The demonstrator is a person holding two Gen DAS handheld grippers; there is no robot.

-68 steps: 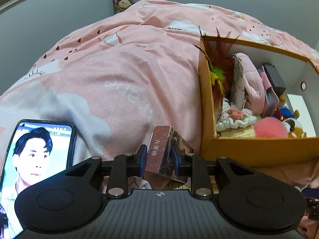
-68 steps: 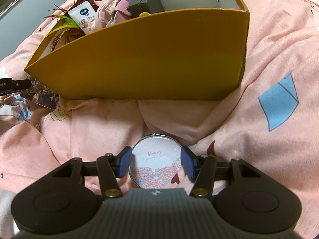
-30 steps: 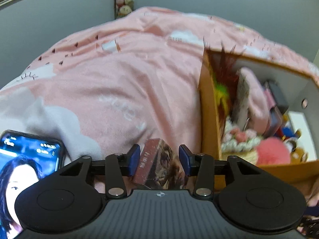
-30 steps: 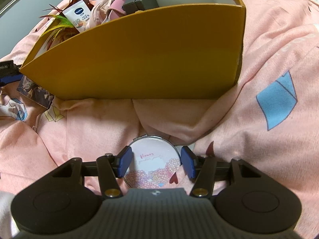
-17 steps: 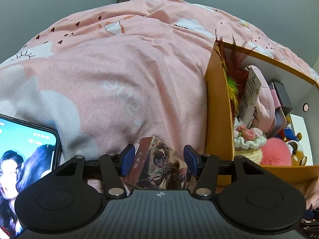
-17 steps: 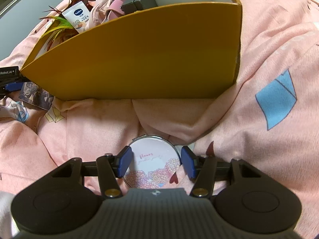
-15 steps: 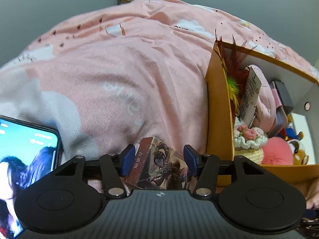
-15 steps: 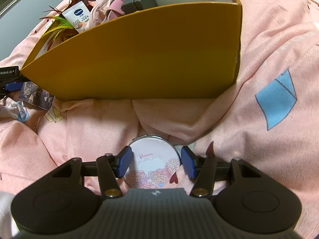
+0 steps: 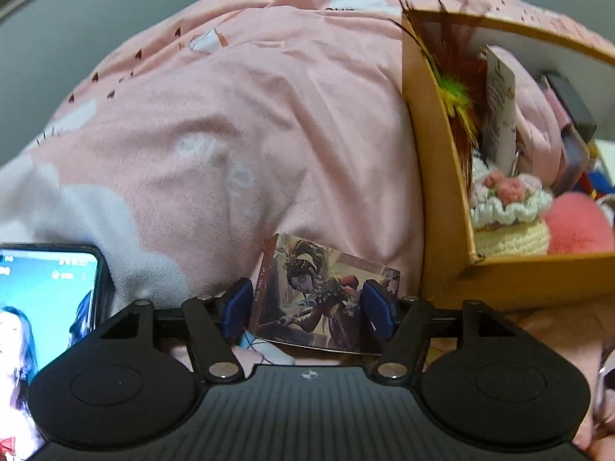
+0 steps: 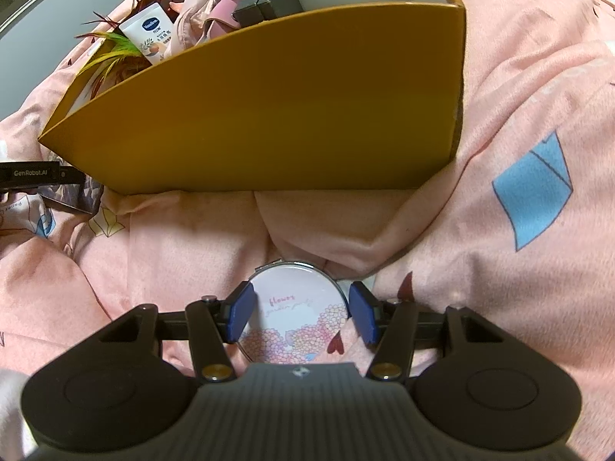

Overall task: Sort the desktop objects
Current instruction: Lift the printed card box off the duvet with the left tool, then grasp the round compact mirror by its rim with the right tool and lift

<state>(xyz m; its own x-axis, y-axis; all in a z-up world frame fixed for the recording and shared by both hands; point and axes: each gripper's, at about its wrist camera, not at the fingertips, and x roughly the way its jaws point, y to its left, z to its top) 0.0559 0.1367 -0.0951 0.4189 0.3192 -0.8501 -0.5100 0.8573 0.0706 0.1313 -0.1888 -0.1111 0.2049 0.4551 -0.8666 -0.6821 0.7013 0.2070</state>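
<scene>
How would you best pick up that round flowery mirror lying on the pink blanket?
Probably by its rim, from above. The round mirror lies flat on the soft blanket, so only its thin metal edge offers two opposite sides. The right gripper already straddles it, a blue pad at each side; whether they press yet I cannot tell. Pushing slightly into the bedding should seat the pads on the rim.

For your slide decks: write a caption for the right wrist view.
Right tongs flank a round mirror on pink bedding, below a yellow box.
</scene>
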